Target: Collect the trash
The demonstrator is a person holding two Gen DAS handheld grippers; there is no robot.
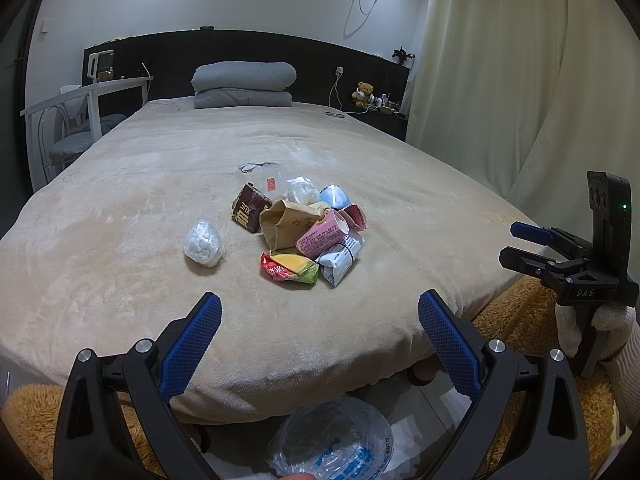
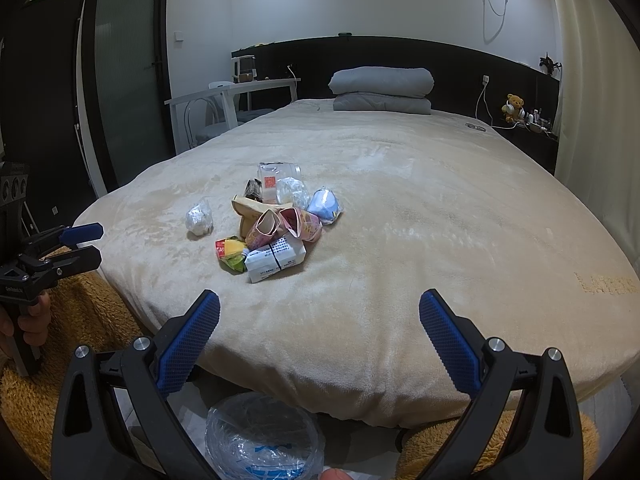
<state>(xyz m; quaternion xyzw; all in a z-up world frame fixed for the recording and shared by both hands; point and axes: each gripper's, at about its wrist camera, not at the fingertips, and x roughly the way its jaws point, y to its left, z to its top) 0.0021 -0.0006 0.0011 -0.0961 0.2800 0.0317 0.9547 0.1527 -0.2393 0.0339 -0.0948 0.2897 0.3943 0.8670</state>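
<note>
A pile of trash point(image 1: 304, 232) lies on the beige bed: a brown paper bag point(image 1: 286, 222), a pink carton point(image 1: 322, 236), a white packet point(image 1: 340, 258), a red-yellow-green wrapper point(image 1: 290, 267), a brown box point(image 1: 251, 208). A crumpled white wad point(image 1: 203, 243) lies apart to its left. The pile also shows in the right wrist view point(image 2: 276, 228). My left gripper point(image 1: 320, 328) is open and empty, short of the pile. My right gripper point(image 2: 320, 328) is open and empty at the bed's foot. A bin lined with a clear bag point(image 1: 332, 440) stands on the floor below, and it also shows in the right wrist view point(image 2: 264, 436).
The bed point(image 1: 160, 184) carries folded grey bedding point(image 1: 244, 84) at the dark headboard. A white desk and chair point(image 1: 80, 108) stand left; a curtain point(image 1: 520, 80) hangs right. A brown fluffy rug point(image 2: 80, 320) lies by the foot.
</note>
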